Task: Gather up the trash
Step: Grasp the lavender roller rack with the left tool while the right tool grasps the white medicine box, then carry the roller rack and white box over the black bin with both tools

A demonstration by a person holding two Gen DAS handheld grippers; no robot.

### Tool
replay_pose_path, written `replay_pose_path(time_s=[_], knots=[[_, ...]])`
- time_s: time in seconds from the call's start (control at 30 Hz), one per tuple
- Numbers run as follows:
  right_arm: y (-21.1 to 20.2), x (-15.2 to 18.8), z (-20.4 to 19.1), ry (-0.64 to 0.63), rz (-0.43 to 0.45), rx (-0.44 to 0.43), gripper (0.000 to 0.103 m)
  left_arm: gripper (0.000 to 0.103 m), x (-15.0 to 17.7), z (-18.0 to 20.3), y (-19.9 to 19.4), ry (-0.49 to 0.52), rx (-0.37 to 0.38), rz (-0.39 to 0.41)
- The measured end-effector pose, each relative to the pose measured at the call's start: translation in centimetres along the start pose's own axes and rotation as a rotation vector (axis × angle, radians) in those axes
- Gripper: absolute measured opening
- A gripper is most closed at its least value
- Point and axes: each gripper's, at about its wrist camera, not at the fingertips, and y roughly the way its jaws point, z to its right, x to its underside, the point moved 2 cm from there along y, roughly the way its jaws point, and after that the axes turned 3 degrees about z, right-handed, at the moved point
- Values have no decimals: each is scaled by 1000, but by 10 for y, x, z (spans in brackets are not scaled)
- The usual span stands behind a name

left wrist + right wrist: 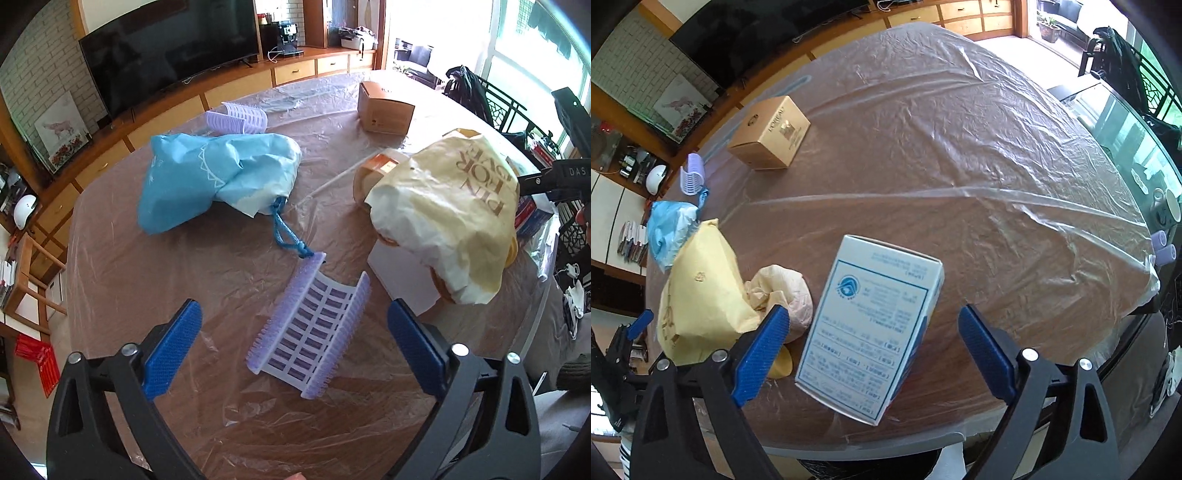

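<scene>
My left gripper is open above a curved purple-and-white plastic piece that lies between its blue pads on the plastic-covered table. A crumpled blue bag with a cord lies beyond it. A crumpled cream paper bag sits to the right. My right gripper is open around a white and blue printed carton lying flat near the table's front edge. The cream paper bag and a pale crumpled wad lie left of the carton.
A tan cardboard box sits far across the table; it also shows in the right wrist view. Another purple plastic piece lies behind the blue bag. A TV and wooden cabinets stand beyond the table. Chairs stand at the right edge.
</scene>
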Motion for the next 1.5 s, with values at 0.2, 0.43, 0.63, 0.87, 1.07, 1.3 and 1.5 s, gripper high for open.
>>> replay_pose_path(time_s=[0.2,0.43,0.63,0.87,1.07,1.3,1.5], knots=[[7,-1,-10,-55,17,75,78,55,10,-3,11,-34,41,-59],[0,-8,-13,-121,57,49,48,45,18,-3,-2,-45,41,-57],[-12,-15,-1,-107,73,-30,47,45,31,-2,-19,-113,95,-66],[-19,-19,-7,-100,78,-97,47,45,21,-17,-38,-294,280,-45],[-24,-21,-16,-104,89,-127,47,45,3,-12,-61,-373,401,28],[-27,-22,-20,-102,103,-144,47,45,-26,-29,-94,-441,313,137],[-32,-21,-22,-109,118,-152,47,45,-54,-27,-142,-345,237,238]])
